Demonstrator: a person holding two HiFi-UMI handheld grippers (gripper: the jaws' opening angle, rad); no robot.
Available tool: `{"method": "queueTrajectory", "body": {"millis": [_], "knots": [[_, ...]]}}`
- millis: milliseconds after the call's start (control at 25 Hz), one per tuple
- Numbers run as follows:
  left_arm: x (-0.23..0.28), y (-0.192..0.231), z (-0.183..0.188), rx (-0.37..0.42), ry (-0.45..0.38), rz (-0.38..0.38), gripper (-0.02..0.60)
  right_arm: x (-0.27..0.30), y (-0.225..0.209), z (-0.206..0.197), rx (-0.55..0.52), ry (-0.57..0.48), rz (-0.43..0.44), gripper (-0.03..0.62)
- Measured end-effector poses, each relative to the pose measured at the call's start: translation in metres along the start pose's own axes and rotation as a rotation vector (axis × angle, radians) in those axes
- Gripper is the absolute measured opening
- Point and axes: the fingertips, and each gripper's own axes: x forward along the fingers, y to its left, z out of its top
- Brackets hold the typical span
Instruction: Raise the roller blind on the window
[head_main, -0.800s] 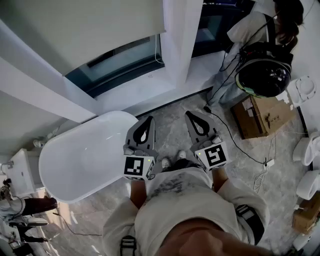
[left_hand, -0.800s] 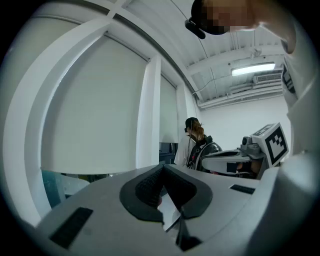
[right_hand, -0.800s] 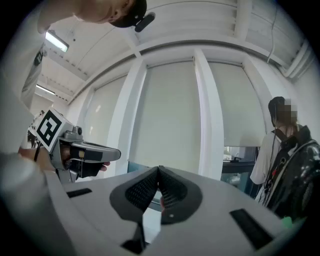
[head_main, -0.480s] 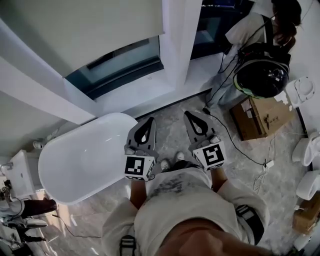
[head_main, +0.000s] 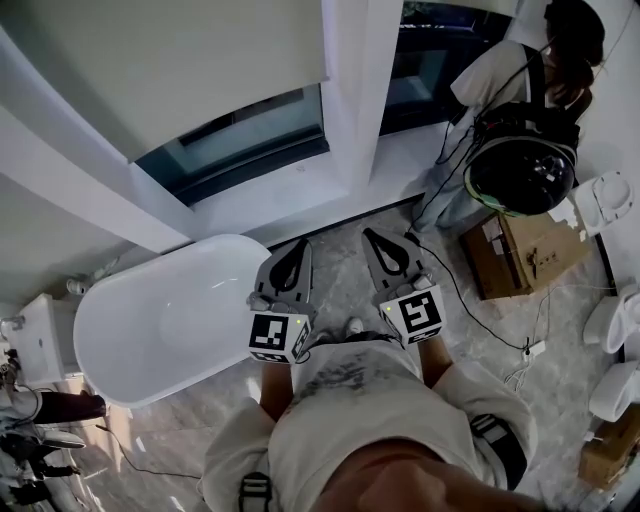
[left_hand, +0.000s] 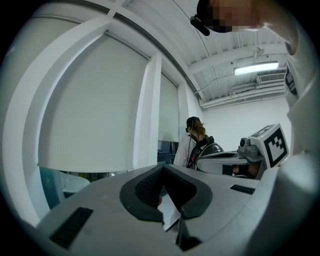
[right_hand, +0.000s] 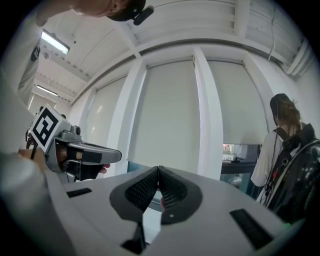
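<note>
- Head view: the left gripper (head_main: 296, 246) and right gripper (head_main: 375, 238) sit low at the person's waist, side by side and apart. The roller blind (head_main: 180, 60) hangs at about 11 o'clock, well apart from both, with its lower edge above a strip of bare window glass (head_main: 240, 140).
- The bathtub (head_main: 150, 320) lies at 9 o'clock between the person and the window, so I'd judge the reach forward is awkward there. A second person (head_main: 520, 90) stands at 2 o'clock, with a cardboard box (head_main: 525, 245) and a floor cable (head_main: 480, 295) towards 3 o'clock. A careless step could snag the cable.
- The open floor runs straight ahead at 12 o'clock, towards the white sill.
- Left gripper view: the jaws meet at their tips with nothing between them. The blind fills the 10 o'clock side.
- Right gripper view: the jaws are likewise pressed together and empty. The blind is dead ahead. I can't make out a pull cord, so a blind grab might miss it.
</note>
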Motion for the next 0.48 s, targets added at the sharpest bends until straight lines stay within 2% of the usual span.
{"method": "queueTrajectory", "body": {"millis": [200,480], "knots": [[0.004,-0.003,0.002,0.0,0.004,0.039,0.009,-0.001,-0.008,-0.003,0.01,0.002,0.025,0.063],[0.018,0.001,-0.001,-0.001,0.014,0.051,0.008,0.009,-0.019,-0.006,0.013,0.002,0.04,0.063]]}}
